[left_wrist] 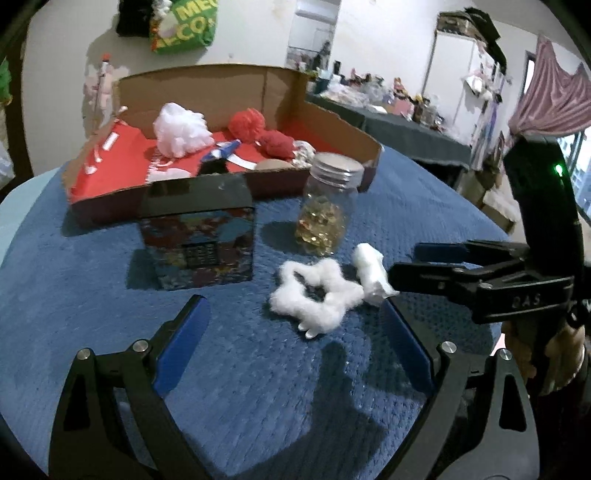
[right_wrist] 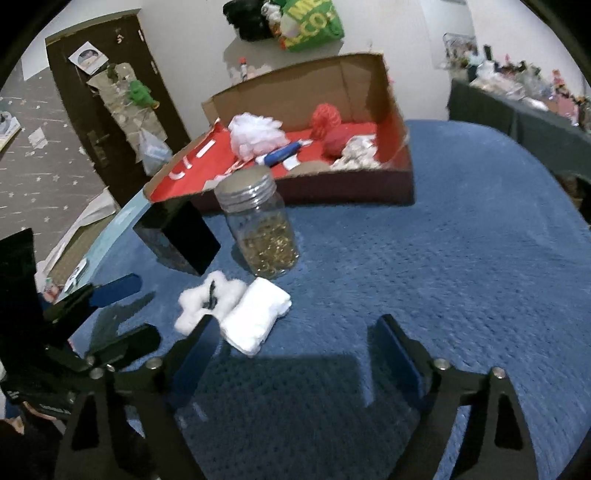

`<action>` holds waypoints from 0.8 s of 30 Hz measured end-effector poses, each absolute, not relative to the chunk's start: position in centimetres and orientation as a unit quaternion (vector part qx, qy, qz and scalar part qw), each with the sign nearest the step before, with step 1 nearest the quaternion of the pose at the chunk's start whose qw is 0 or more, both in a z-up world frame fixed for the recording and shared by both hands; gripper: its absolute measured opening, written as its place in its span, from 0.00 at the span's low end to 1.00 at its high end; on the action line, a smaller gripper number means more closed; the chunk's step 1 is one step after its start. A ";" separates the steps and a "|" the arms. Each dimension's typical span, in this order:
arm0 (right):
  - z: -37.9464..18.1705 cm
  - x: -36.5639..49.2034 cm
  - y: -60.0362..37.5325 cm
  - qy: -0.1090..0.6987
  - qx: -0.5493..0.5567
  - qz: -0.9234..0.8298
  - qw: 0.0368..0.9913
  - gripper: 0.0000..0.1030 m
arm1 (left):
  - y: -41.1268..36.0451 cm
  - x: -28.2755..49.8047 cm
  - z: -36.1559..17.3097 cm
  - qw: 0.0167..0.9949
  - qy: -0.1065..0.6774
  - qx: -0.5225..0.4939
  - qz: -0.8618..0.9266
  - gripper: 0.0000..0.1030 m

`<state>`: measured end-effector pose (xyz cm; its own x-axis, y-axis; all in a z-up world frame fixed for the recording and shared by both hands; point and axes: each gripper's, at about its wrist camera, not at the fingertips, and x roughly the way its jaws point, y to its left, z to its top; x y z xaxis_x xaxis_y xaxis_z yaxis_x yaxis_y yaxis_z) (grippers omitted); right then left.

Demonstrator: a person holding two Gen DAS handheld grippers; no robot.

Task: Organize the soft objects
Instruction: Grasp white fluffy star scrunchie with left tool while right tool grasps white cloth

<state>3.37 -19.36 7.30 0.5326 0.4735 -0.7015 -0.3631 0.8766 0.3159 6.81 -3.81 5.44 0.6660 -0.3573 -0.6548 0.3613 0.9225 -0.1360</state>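
The hanging green bag (left_wrist: 183, 27) reads "ME" and "CO".

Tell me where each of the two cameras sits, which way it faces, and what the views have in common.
Left wrist: on the left gripper, angled down over the blue cloth; its open fingers frame the fluffy white ring. The right gripper and a hand show at right.
Right wrist: on the right gripper, angled down likewise; the left gripper shows at left.
Shared: the ring, white folded cloth, glass jar, dark box, cardboard tray.
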 end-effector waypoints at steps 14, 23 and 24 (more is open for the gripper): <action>5.9 6.3 -18.6 0.454 0.112 0.342 0.815 0.32 | -5.5 9.5 3.6 0.882 0.399 0.003 -0.250 0.33; 6.9 5.4 -18.9 0.434 0.141 0.353 0.817 0.16 | -4.5 8.8 4.2 0.882 0.392 -0.007 -0.262 0.27; 7.2 5.2 -19.1 0.433 0.141 0.352 0.818 0.16 | -4.2 8.7 4.3 0.883 0.391 -0.009 -0.261 0.26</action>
<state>5.19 -19.07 7.16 0.3783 0.6972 -0.6089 -0.4534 0.7131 0.5347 8.65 -4.24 4.28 0.5582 -0.4665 -0.6861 0.4532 0.8641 -0.2189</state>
